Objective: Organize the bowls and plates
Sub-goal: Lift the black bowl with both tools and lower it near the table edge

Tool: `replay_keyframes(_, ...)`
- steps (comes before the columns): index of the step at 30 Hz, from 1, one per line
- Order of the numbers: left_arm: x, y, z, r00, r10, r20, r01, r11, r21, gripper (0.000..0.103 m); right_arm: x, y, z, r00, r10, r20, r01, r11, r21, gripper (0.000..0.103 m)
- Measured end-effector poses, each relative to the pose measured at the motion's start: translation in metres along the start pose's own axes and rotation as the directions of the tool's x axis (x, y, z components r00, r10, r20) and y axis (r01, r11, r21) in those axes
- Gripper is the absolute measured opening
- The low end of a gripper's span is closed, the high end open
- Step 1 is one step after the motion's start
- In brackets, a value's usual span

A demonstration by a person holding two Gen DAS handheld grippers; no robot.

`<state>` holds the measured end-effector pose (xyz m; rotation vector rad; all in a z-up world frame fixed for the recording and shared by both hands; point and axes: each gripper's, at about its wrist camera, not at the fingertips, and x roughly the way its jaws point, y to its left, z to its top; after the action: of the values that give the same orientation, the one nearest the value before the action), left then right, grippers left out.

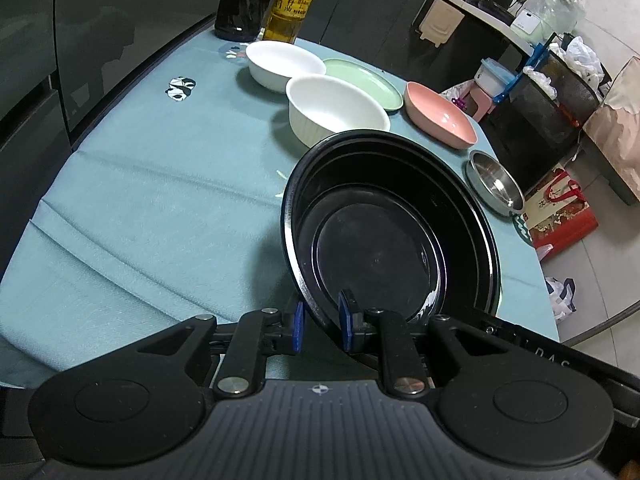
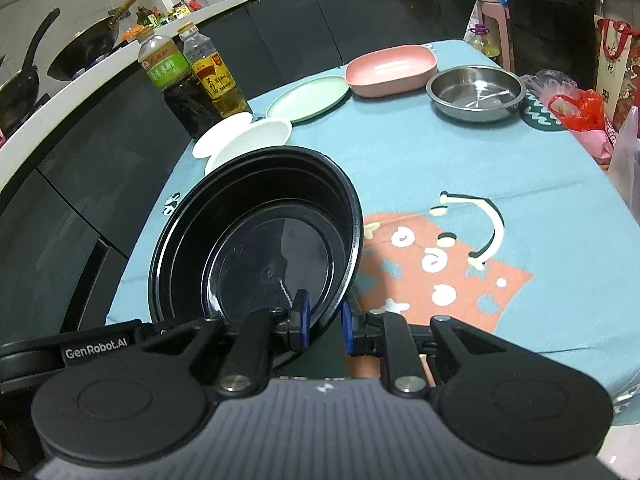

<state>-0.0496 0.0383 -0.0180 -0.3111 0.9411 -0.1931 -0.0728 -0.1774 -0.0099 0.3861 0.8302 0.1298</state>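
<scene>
A black bowl [image 1: 384, 248] hangs tilted just above the blue tablecloth [image 1: 160, 200], and both grippers hold it. My left gripper [image 1: 321, 322] is shut on its near-left rim, one blue pad inside and one outside. In the right wrist view the same black bowl [image 2: 260, 248] fills the left half, with my right gripper [image 2: 325, 322] shut on its near-right rim. Two white bowls [image 1: 336, 108] sit behind it, then a green plate [image 1: 368, 80], a pink dish [image 1: 440, 114] and a steel bowl [image 1: 496, 184].
Two sauce bottles [image 2: 200, 80] stand at the table's far-left corner beside the white bowls [image 2: 256, 136]. The green plate [image 2: 308, 98], pink dish [image 2: 390, 68] and steel bowl [image 2: 476, 92] line the far edge. Bags [image 2: 580, 116] and a bin [image 1: 552, 100] crowd the floor on the right.
</scene>
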Motion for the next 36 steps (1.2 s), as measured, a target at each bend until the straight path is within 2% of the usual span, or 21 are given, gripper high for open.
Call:
replay_keyframes(12, 0.001, 0.002, 0.001, 1.0, 0.011, -0.025, -0.011, 0.999, 0.031, 0.023, 0.006, 0.003, -0.003, 1.0, -0.007, -0.015, 0.007, 1.0, -0.008, 0.005)
replay_keyframes(16, 0.0, 0.007, 0.003, 1.0, 0.015, -0.022, -0.014, 0.999, 0.033, 0.023, 0.005, 0.0, -0.001, 1.0, -0.01, -0.009, 0.01, 1.0, -0.004, 0.019)
replay_keyframes(20, -0.007, 0.01, 0.005, 1.0, 0.024, -0.003, -0.024, 0.999, 0.035, 0.025, -0.001, -0.003, 0.002, 0.999, -0.032, 0.028, 0.032, 0.999, -0.005, 0.021)
replay_keyframes(24, -0.021, 0.009, 0.007, 0.997, 0.045, 0.058, -0.047, 0.998, 0.04, 0.026, -0.003, -0.005, 0.007, 0.998, -0.045, 0.044, 0.045, 0.999, -0.003, 0.022)
replay_keyframes(29, -0.033, 0.008, 0.019, 0.983, 0.072, 0.169, -0.082, 0.995, 0.054, 0.03, -0.004, -0.002, 0.014, 0.995, -0.063, 0.076, 0.066, 0.997, -0.031, 0.022)
replay_keyframes(36, -0.028, 0.008, 0.042, 0.966, 0.1, 0.237, -0.113, 0.993, 0.043, 0.032, 0.002, 0.002, 0.024, 0.993, -0.078, 0.086, 0.084, 0.994, -0.068, 0.022)
